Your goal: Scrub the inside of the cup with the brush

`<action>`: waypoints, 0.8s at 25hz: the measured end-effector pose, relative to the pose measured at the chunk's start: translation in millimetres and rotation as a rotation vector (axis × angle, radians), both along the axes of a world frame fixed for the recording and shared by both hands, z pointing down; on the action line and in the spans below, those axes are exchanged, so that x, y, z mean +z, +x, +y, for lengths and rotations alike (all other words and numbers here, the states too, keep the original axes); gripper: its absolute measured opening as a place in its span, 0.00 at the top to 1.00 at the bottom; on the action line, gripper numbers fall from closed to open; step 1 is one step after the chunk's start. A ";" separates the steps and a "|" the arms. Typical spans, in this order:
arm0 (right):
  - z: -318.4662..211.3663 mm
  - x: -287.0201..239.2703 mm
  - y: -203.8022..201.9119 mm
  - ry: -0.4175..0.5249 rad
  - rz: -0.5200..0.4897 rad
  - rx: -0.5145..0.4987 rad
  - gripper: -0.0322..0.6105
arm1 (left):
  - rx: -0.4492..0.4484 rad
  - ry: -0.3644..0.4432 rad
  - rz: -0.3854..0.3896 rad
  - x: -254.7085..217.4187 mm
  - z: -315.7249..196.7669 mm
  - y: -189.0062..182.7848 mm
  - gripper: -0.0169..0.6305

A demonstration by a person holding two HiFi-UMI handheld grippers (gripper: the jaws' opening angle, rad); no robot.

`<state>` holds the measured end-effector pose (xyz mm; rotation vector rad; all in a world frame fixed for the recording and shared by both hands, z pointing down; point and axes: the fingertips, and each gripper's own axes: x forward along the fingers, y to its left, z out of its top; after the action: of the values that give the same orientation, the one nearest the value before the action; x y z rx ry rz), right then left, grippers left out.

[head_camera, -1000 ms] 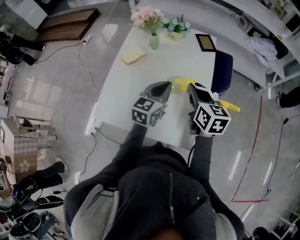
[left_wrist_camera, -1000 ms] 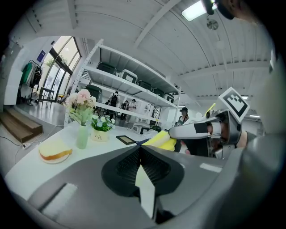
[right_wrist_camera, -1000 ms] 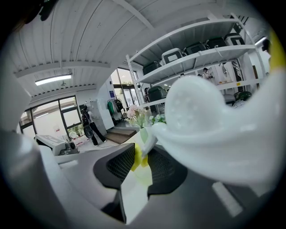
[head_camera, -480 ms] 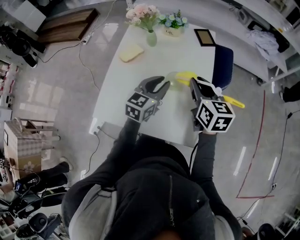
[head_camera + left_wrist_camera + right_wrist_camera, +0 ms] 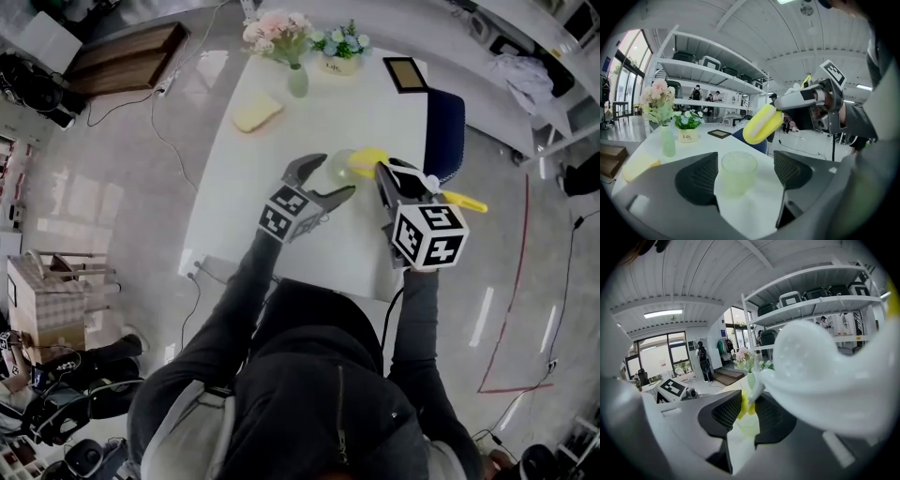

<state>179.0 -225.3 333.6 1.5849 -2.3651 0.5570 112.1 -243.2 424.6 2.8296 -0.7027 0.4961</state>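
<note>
A pale green translucent cup (image 5: 341, 165) stands upright on the white table (image 5: 281, 220). My left gripper (image 5: 337, 175) straddles it, its jaws opening, and the cup (image 5: 738, 171) stands free between the pads with gaps on both sides. My right gripper (image 5: 390, 178) is shut on the brush's white handle (image 5: 825, 376). The brush's yellow head (image 5: 369, 159) hovers just above and to the right of the cup's rim. In the left gripper view, that yellow head (image 5: 762, 124) hangs tilted over the cup. The handle's yellow end (image 5: 464, 200) sticks out behind the right gripper.
At the table's far end stand a vase of pink flowers (image 5: 297, 80), a small flower pot (image 5: 342, 62) and a picture frame (image 5: 405, 75). A yellow sponge (image 5: 256, 112) lies at the far left. A blue chair (image 5: 446, 136) stands against the table's right edge.
The left gripper's jaws, together beside the cup a second ago, now stand wide apart around it. The right gripper and brush have barely moved.
</note>
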 end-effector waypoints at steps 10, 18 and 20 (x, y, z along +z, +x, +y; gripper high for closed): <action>-21.5 23.9 -14.3 -0.082 0.137 -0.146 0.80 | 0.043 -0.038 0.005 34.4 -21.0 13.1 0.30; -36.2 40.3 -24.9 -0.124 0.227 -0.245 0.80 | 0.112 -0.032 0.002 57.2 -30.5 29.3 0.26; -34.6 43.2 -25.8 -0.131 0.249 -0.264 0.80 | 0.125 -0.025 0.001 61.5 -29.0 33.7 0.26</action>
<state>153.2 -259.9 376.8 1.1864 -2.2496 0.4205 145.8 -272.2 486.1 2.8622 -0.5170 0.5186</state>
